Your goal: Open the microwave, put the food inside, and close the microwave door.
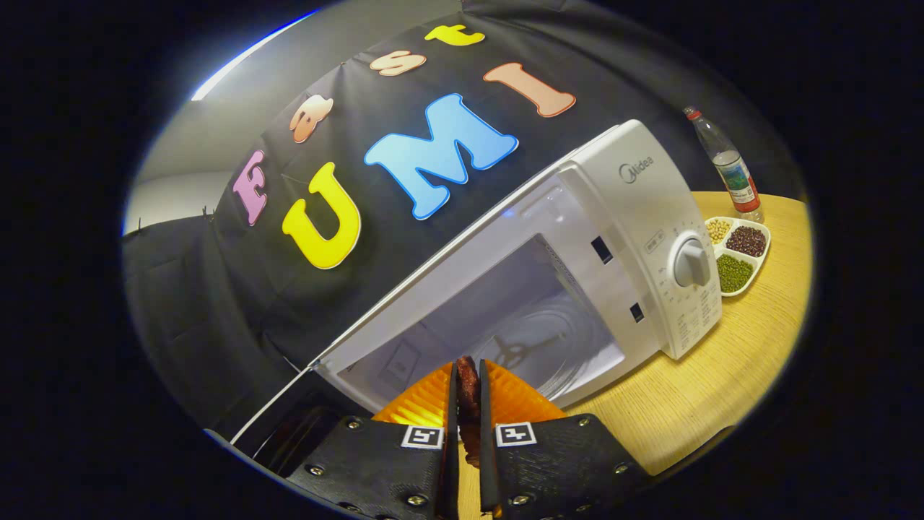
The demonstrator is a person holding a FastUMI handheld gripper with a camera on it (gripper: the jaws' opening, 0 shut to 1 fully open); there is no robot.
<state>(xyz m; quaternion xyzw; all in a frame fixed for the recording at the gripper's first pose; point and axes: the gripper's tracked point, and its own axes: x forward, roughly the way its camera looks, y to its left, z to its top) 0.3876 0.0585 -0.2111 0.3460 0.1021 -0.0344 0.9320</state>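
Observation:
The white microwave (635, 188) stands on the wooden table (722, 375) with its door (289, 426) swung wide open beside my fingers. Its lit cavity (462, 325) lies just ahead of the fingertips, and the glass turntable (548, 354) rests on its floor. My gripper (468, 372) is shut on a thin, dark reddish-brown piece of food (468, 393), which stands on edge between the two fingers. The food is held at the cavity's mouth, in front of the turntable. The whole scene looks tilted.
A round dial (691, 262) sits on the microwave's control panel, on the side away from the door. Beyond the microwave, a white divided dish (764, 232) holds three kinds of beans, and a clear bottle (725, 165) stands behind it.

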